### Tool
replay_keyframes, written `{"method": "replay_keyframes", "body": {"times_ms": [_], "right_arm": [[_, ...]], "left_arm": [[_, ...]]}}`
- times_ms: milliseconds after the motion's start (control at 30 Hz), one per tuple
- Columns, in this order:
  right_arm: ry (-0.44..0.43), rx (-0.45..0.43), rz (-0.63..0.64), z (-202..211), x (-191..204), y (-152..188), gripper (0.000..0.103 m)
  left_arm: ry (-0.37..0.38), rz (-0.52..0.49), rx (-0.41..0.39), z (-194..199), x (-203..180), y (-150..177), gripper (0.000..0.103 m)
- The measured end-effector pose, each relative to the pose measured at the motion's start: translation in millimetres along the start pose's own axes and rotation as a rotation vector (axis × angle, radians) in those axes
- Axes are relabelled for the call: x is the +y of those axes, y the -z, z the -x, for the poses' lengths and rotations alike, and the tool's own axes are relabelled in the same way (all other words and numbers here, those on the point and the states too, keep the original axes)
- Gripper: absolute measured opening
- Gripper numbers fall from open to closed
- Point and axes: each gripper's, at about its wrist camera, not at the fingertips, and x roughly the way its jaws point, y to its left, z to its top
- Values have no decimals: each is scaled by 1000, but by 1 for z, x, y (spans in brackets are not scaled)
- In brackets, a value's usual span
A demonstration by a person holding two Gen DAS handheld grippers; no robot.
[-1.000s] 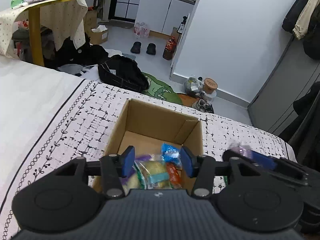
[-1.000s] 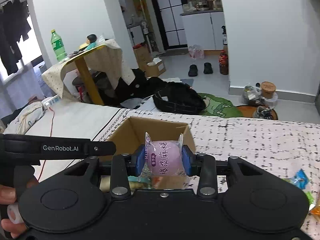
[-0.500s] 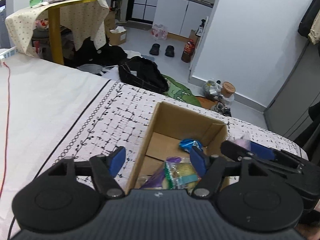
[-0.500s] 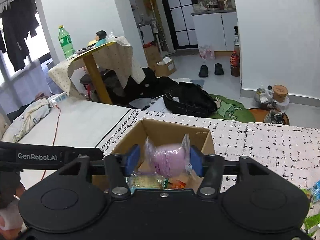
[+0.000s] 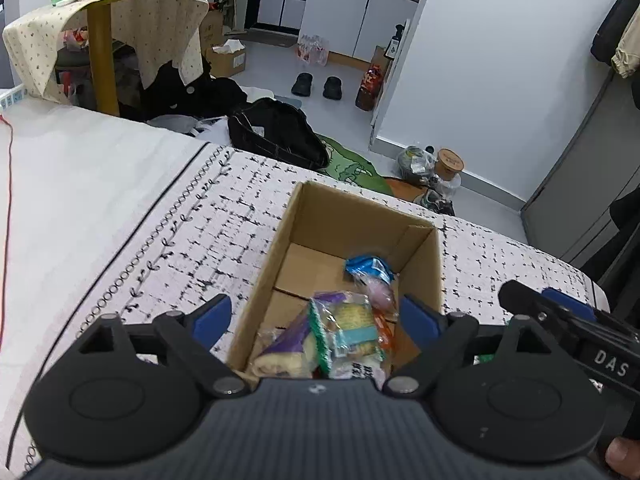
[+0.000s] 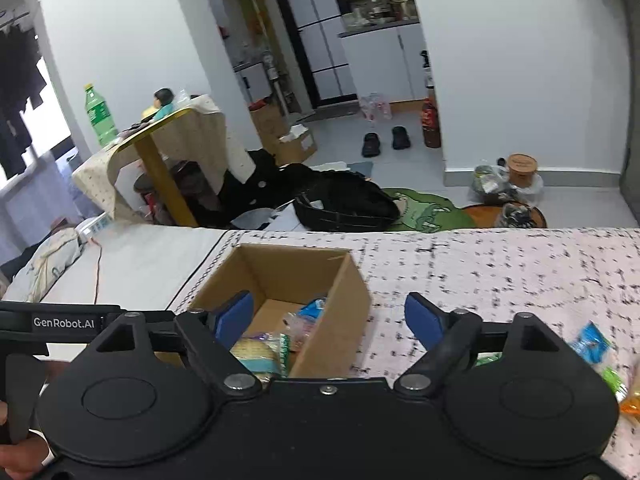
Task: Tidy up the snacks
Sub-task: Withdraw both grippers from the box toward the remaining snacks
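An open cardboard box [image 5: 340,216] stands on the patterned bedspread and holds several snack packets, among them a blue packet [image 5: 366,266], a pink packet [image 5: 380,292] and a green-edged pastry packet [image 5: 348,332]. My left gripper [image 5: 316,318] is open and empty over the box's near end. My right gripper [image 6: 330,320] is open and empty over the box's right wall [image 6: 344,320]. The right gripper's arm [image 5: 568,328] shows right of the box in the left wrist view. Loose snack packets [image 6: 592,346] lie on the bed at the far right.
The bed's far edge drops to a floor with a black bag [image 5: 276,136], a green mat [image 6: 424,212] and jars [image 6: 520,168]. A draped table [image 5: 104,20] with a green bottle [image 6: 98,114] stands at the left. A red cable [image 5: 8,184] crosses the white sheet.
My right gripper opened and let go of the pink packet, which now lies in the box. The right gripper then shifted right. My left gripper opened wider.
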Motion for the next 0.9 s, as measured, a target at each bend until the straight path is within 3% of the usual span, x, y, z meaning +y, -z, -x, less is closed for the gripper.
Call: {"method": "replay_keyframes", "body": {"times_ms": [133, 433, 900], "right_arm": [[13, -6, -15, 8, -8, 4, 93], [43, -17, -33, 23, -23, 11, 103], [60, -10, -70, 47, -50, 24, 103]], "left_arm": [[16, -1, 9, 0, -7, 3, 91], [41, -20, -31, 7, -23, 8, 103], [81, -78, -59, 17, -54, 21, 103]]}}
